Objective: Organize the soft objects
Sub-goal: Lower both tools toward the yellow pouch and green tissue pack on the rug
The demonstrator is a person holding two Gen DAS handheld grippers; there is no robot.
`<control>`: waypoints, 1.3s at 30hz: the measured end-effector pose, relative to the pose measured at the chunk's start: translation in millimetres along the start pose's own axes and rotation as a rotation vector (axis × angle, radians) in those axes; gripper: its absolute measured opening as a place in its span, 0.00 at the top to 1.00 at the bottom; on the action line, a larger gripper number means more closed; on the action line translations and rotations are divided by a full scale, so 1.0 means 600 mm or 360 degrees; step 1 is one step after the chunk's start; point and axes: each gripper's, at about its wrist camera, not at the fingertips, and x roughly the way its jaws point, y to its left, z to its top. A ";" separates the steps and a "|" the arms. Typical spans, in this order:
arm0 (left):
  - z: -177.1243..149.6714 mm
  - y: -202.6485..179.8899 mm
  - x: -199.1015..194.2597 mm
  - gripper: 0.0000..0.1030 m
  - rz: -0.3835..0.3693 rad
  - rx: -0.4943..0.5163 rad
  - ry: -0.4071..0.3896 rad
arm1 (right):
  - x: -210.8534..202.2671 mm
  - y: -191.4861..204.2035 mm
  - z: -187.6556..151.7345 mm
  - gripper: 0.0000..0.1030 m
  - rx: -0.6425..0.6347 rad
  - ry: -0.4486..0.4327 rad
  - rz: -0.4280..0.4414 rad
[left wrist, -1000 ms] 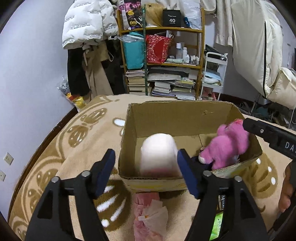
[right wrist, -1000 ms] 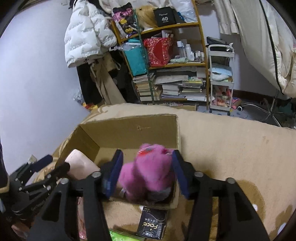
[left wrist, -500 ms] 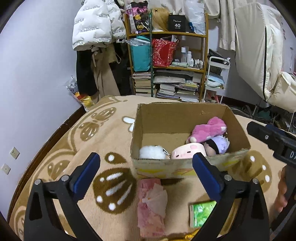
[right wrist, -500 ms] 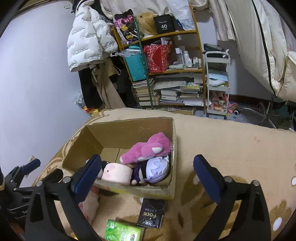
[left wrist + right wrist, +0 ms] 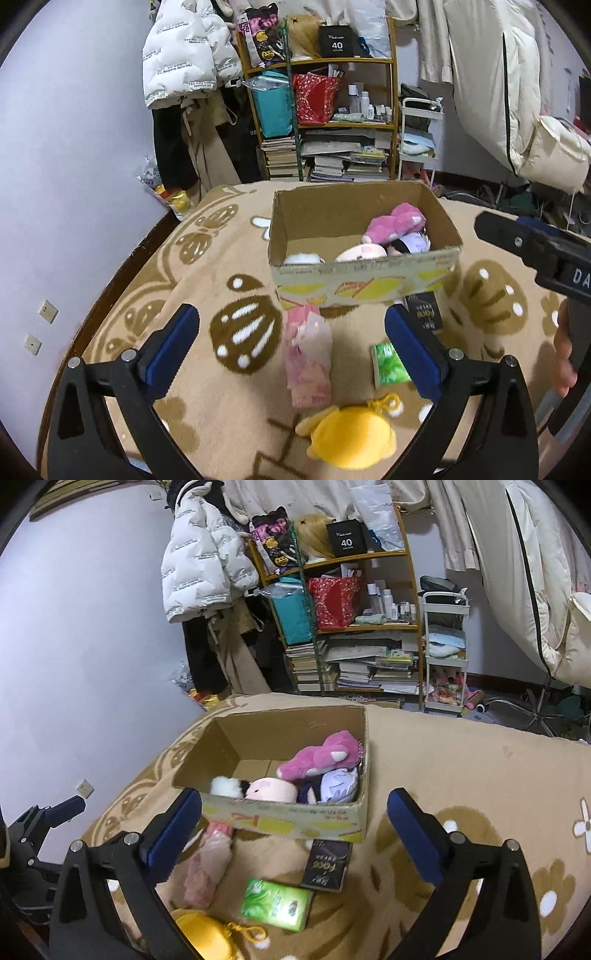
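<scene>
A cardboard box (image 5: 369, 288) (image 5: 291, 818) stands on the beige patterned blanket (image 5: 229, 280). In it lie a pink plush (image 5: 397, 223) (image 5: 317, 755), a pale pink round plush (image 5: 360, 253) (image 5: 271, 788), a purple-haired doll (image 5: 412, 243) (image 5: 338, 784) and a white fluffy toy (image 5: 301, 257) (image 5: 225, 786). A yellow plush with a clip (image 5: 351, 435) (image 5: 207, 936) and a pink soft bundle (image 5: 308, 354) (image 5: 207, 864) lie in front of the box. My left gripper (image 5: 291, 343) is open and empty above them. My right gripper (image 5: 295, 830) is open and empty near the box front.
A green tissue pack (image 5: 389, 363) (image 5: 277, 904) and a black packet (image 5: 423, 314) (image 5: 327, 866) lie before the box. A full bookshelf (image 5: 325, 122) and white cart (image 5: 419, 140) stand behind the bed. The blanket edge drops off at left (image 5: 122, 266).
Both grippers opened wide, left the pale pink plush and the pink plush in the box, and pulled back and up; the yellow plush has come into view.
</scene>
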 end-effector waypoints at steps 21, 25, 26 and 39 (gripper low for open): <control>-0.070 -0.014 0.060 0.03 -0.0059 0.0034 0.0489 | 0.037 0.026 -0.076 0.00 -0.0089 0.0412 0.0018; -0.076 -0.013 0.078 0.03 -0.0078 0.0039 0.0551 | 0.066 0.019 -0.090 0.00 -0.0052 0.0513 0.0034; -0.078 -0.013 0.085 0.03 -0.0084 0.0039 0.0574 | 0.075 0.015 -0.093 0.00 -0.0040 0.0543 0.0034; -0.106 -0.039 0.149 0.03 -0.0103 0.0148 0.0785 | 0.157 0.019 -0.127 0.00 -0.0034 0.0811 0.0065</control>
